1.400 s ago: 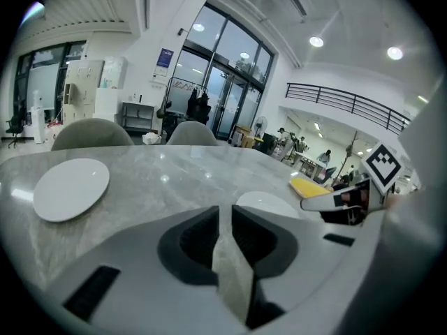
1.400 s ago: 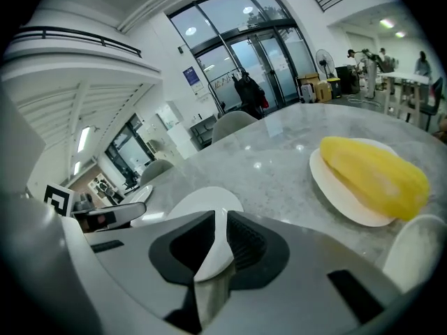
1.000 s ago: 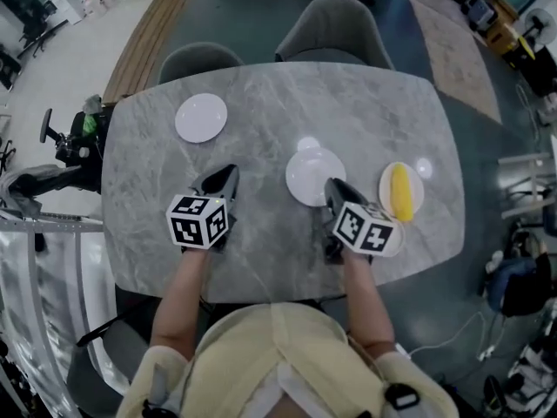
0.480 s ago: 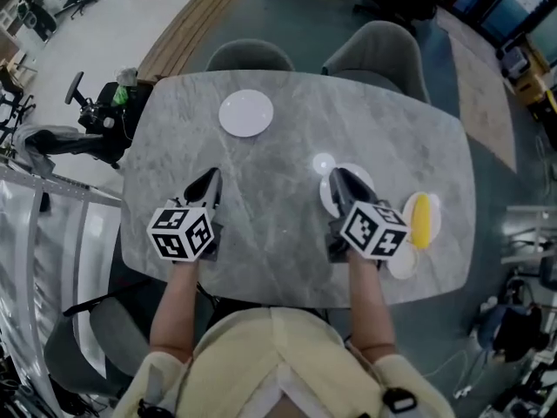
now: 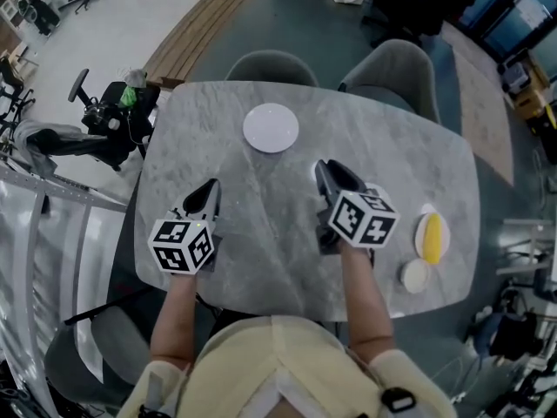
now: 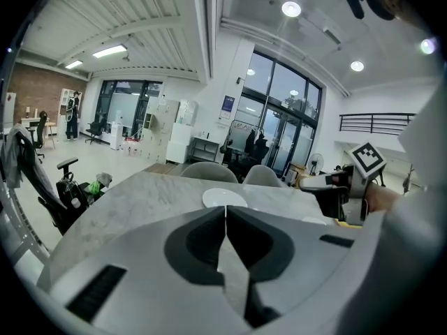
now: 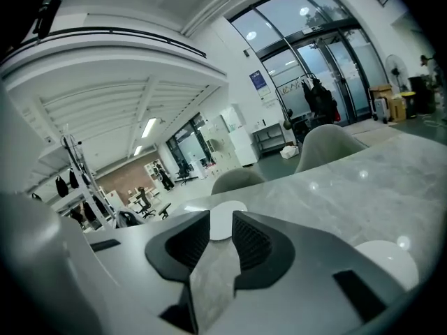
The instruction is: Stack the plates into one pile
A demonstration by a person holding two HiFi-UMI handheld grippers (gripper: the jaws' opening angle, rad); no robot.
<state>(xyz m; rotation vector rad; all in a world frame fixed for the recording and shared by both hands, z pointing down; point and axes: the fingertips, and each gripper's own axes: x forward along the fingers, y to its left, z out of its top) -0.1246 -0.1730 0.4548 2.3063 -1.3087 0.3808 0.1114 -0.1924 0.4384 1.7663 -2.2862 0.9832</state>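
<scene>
Left gripper: the left gripper (image 5: 211, 190) hovers over the near left part of the table (image 5: 261, 259). Its jaws are pressed together with nothing in them.
Right gripper: the right gripper (image 5: 325, 171) hovers over the middle of the table, pointing toward the far side. Its jaws stand apart and have just been opening, with nothing between them. Only marble and the distant plate show through the gap.
Far plate: the far plate (image 5: 271, 128) is white and round. It lies flat and alone near the table's far edge, in front of the two grey chairs (image 5: 271, 64), well apart from both grippers.
Near plate: the near plate (image 7: 387, 260) is white and lies flat on the table just to the right of the right gripper's jaws, untouched. In the head view that gripper hides it.
Right-edge plate: the yellow-item plate (image 5: 432, 237) sits near the table's right edge and carries a long yellow thing.
Small dish: the small dish (image 5: 415, 275) is pale and round, just beside the yellow-item plate on its near side.
Table: grey marble with rounded corners.
</scene>
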